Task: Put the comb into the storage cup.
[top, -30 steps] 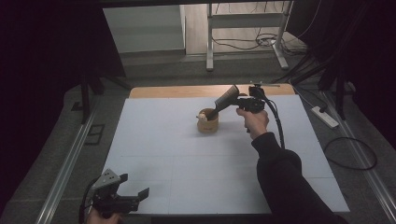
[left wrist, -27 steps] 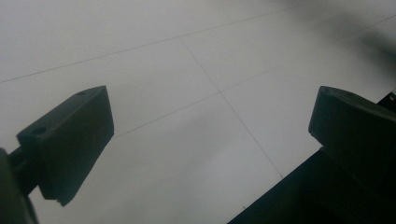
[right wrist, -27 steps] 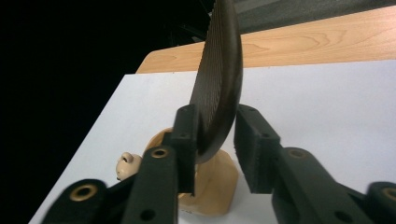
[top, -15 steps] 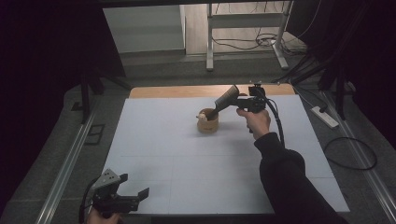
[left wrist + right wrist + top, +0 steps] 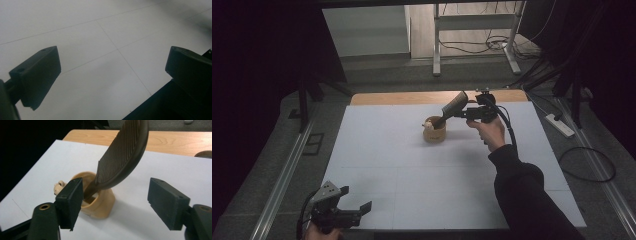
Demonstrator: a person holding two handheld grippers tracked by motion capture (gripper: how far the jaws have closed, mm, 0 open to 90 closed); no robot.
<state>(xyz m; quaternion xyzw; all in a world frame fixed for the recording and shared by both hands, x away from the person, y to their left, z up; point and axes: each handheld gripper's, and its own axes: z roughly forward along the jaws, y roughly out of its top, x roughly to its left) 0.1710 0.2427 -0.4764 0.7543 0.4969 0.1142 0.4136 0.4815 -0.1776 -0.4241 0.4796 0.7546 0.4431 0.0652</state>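
The right hand-held gripper [image 5: 115, 202] stands released, its 2 jaws spread wide with nothing between them, just behind a dark brown comb [image 5: 122, 155]. The comb leans handle-down in a small tan holder [image 5: 100, 202] with a little animal figure on its rim, toothed end tilted up and toward the camera. In the high view the holder [image 5: 434, 131] sits toward the far middle of the white desk [image 5: 377, 150], with the comb [image 5: 452, 107] slanting up toward the right hand-held gripper [image 5: 462, 114].

The comb looks light, stiff and smooth, probably plastic, so it may slip or pivot between flat pads. The solid spine above the holder's rim seems the better place to grip; the fine teeth could flex. The holder looks light and tippable.

The left hand-held gripper [image 5: 354, 207], near the desk's near edge, is likewise spread and empty.
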